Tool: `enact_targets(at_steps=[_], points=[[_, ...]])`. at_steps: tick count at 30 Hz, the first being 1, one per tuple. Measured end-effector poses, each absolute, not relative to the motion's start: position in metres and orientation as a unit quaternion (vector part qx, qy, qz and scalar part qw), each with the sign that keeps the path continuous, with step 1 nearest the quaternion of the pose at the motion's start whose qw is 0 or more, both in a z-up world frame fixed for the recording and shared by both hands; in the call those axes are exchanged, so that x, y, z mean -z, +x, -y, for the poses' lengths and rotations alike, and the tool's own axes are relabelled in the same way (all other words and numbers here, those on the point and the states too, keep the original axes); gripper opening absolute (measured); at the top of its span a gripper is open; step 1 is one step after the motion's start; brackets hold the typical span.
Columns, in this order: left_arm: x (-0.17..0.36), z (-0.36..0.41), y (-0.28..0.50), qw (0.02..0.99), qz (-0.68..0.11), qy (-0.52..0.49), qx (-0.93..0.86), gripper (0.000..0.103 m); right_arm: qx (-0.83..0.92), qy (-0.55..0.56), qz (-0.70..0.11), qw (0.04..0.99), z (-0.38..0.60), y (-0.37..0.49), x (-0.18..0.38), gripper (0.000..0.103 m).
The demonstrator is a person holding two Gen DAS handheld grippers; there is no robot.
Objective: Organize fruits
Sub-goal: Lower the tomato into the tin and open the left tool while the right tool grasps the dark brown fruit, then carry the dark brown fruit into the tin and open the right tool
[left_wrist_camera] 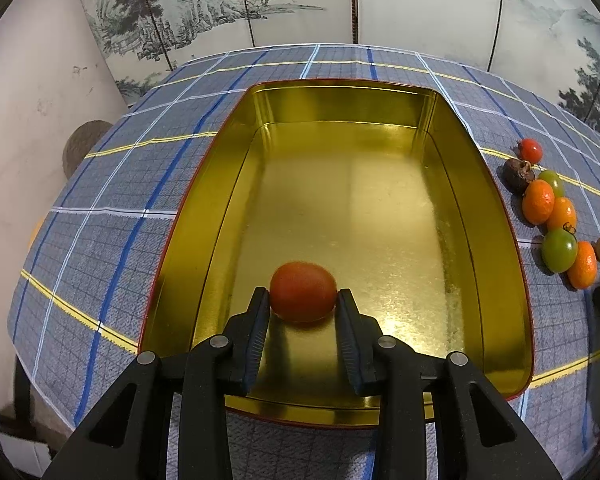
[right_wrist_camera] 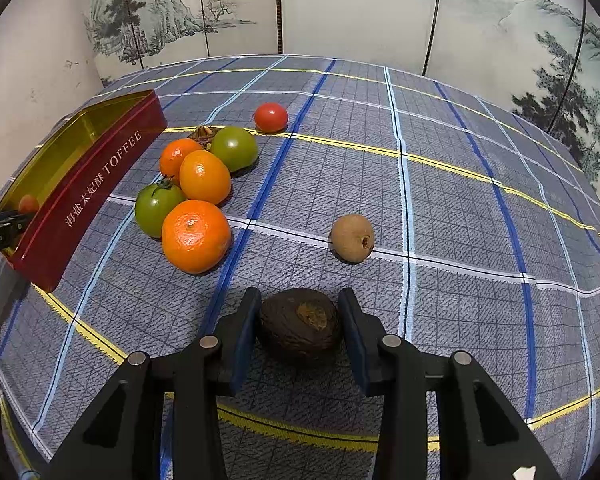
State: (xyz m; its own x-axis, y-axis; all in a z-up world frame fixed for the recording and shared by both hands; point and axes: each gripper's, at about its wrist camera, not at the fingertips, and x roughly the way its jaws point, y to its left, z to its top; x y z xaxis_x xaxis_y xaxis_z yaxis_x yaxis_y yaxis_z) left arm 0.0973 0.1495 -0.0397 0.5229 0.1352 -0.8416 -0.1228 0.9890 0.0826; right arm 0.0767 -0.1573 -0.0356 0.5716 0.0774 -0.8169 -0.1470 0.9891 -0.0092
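Observation:
My left gripper (left_wrist_camera: pixel 302 298) is shut on a red tomato (left_wrist_camera: pixel 302 291) and holds it just above the near end of the gold-lined tin (left_wrist_camera: pixel 500 216). The tin's red outside shows in the right wrist view (right_wrist_camera: pixel 88 184). My right gripper (right_wrist_camera: pixel 299 320) is shut on a dark brown wrinkled fruit (right_wrist_camera: pixel 300 322) low over the cloth. A cluster of three oranges (right_wrist_camera: pixel 196 236), two green tomatoes (right_wrist_camera: pixel 234 148) and a dried brown fruit (right_wrist_camera: pixel 204 134) lies right of the tin. A small red tomato (right_wrist_camera: pixel 271 117) and a tan kiwi-like fruit (right_wrist_camera: pixel 352 237) lie apart.
A blue-grey plaid cloth (right_wrist_camera: pixel 460 220) covers the table. A painted folding screen (right_wrist_camera: pixel 340 8) stands behind it and a white wall (left_wrist_camera: pixel 32 80) is to the left. The fruit cluster also shows in the left wrist view (left_wrist_camera: pixel 556 216).

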Motion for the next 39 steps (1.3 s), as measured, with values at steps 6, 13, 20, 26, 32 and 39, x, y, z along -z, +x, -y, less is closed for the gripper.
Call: enact_targets(at_steps=[6, 13, 20, 26, 32, 39], points=[[0.035, -0.150, 0.096, 0.876, -0.477, 0.002, -0.073, 0.042, -0.074, -0.027, -0.457, 0.886, 0.159, 0.076, 0.034, 0.036], [0.021, -0.149, 0.088, 0.888, -0.454, -0.003, -0.068, 0.058, -0.076, -0.025, -0.444, 0.892, 0.159, 0.075, 0.024, 0.036], [-0.001, -0.156, 0.074, 0.903, -0.424, -0.020, -0.071, 0.069, -0.089, -0.021, -0.423, 0.902, 0.159, 0.070, 0.011, 0.036], [-0.014, -0.168, 0.061, 0.908, -0.409, -0.032, -0.086, 0.072, -0.095, -0.028, -0.414, 0.905, 0.155, 0.069, 0.005, 0.036], [-0.022, -0.194, 0.045, 0.906, -0.404, -0.064, -0.111, 0.077, -0.122, -0.047, -0.404, 0.905, 0.130, 0.073, -0.008, 0.036], [-0.018, -0.222, 0.026, 0.897, -0.407, -0.076, -0.155, 0.080, -0.202, -0.054, -0.387, 0.898, 0.068, 0.085, -0.031, 0.036]])
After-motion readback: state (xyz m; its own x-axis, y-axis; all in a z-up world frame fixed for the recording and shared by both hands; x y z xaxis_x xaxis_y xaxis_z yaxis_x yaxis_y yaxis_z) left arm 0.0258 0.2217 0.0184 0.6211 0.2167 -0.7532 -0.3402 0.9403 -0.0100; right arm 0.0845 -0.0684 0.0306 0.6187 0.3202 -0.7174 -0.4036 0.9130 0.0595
